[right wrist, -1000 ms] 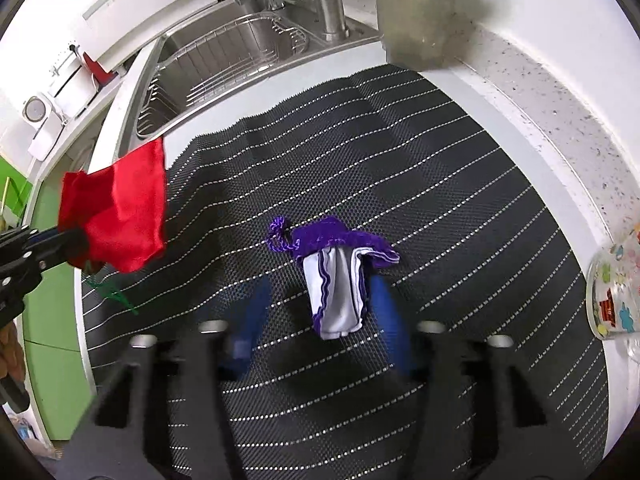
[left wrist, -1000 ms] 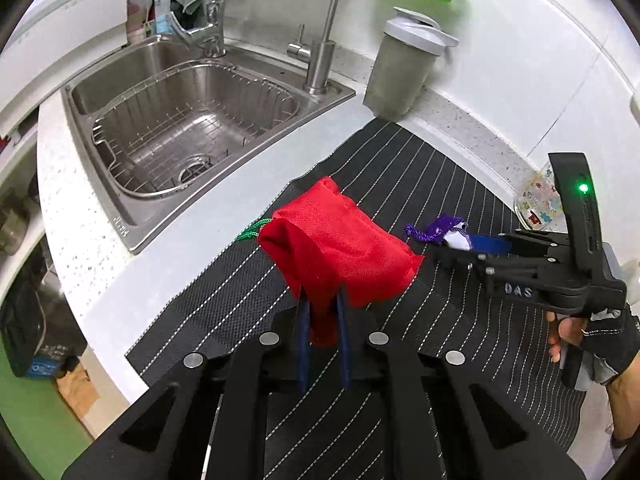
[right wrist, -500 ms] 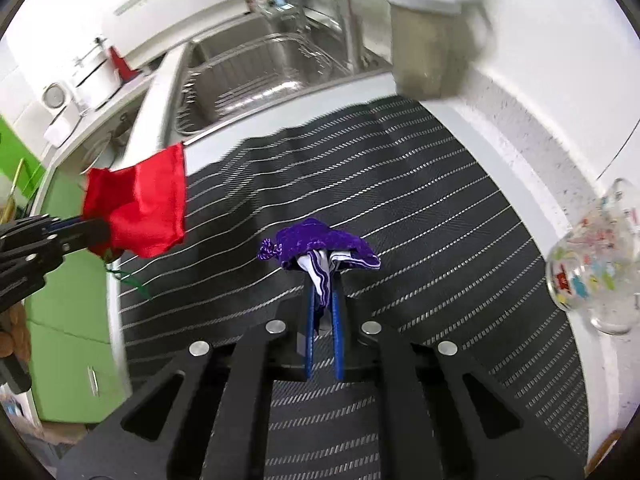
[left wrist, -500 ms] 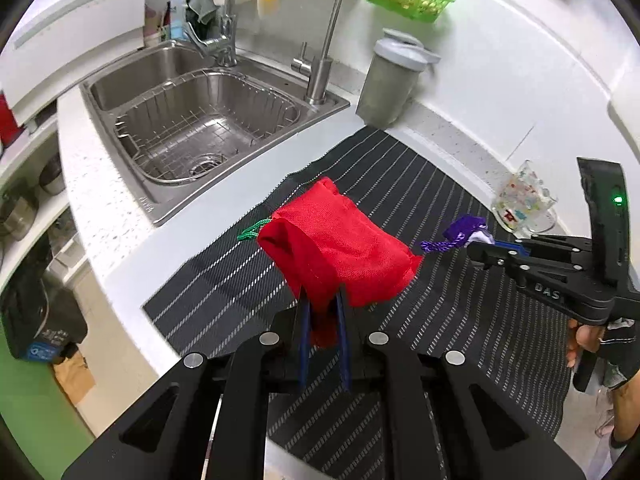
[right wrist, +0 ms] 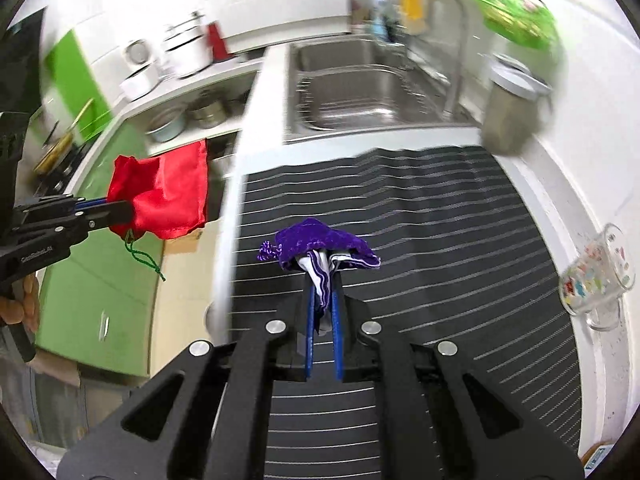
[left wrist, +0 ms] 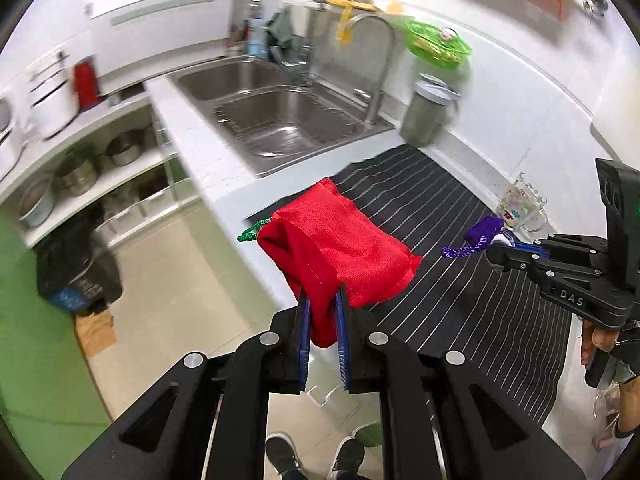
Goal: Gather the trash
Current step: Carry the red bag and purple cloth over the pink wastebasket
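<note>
The left hand-held gripper is clenched on a red drawstring pouch, which hangs at the centre of the left wrist view, off the near edge of the surface and above the floor (its green cord dangles at the pouch's left). The right hand-held gripper grips a purple drawstring pouch with a white lining, lifted clear of the black striped mat at the centre of its view. A printed glass mug stands at the right edge, beside the mat. The steel sink lies at upper centre.
</note>
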`<state>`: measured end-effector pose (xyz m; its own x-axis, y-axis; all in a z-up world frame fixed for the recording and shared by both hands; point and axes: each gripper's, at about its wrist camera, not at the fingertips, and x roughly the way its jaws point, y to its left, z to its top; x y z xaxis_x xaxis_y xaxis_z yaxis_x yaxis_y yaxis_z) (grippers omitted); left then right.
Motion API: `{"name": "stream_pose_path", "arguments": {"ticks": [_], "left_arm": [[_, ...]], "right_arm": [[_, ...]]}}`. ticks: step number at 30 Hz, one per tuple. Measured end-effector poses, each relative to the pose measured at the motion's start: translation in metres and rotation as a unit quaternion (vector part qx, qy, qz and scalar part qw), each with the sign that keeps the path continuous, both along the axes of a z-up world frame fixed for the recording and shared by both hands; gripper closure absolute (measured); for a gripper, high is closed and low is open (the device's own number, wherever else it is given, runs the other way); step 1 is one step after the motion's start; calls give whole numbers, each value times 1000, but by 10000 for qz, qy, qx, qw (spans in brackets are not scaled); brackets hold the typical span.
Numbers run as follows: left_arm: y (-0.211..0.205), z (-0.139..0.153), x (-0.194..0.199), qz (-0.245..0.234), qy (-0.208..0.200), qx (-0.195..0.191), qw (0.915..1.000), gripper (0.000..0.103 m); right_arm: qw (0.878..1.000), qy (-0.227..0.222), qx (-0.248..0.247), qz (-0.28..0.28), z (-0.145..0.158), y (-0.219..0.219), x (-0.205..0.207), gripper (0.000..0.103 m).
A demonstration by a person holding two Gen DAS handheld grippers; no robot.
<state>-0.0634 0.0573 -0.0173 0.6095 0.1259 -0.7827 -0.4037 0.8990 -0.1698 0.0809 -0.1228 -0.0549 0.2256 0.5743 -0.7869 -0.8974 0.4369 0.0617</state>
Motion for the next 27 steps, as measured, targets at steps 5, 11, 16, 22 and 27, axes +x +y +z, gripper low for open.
{"name": "stream_pose_path", "arguments": {"ticks": [5, 11, 16, 22, 27], "left_arm": [[18, -1, -64, 391, 96, 34, 9992, 91], [54, -18, -129, 756, 195, -62, 9969, 91], [86, -50, -170, 802, 365, -157, 9960, 91], [125, -117, -182, 832, 615, -394, 9939, 91], [150, -213, -174, 857, 807, -556, 9915, 91]], "right_arm": [[9985, 54, 66, 544, 2, 34, -58, 96], [9949, 190, -31, 985, -20, 89, -121, 96], [9943, 360, -199, 988, -52, 131, -156, 96], [9933, 484, -468, 934, -111, 175, -171, 96], [9921, 565, -644, 919, -197, 203, -165, 96]]}}
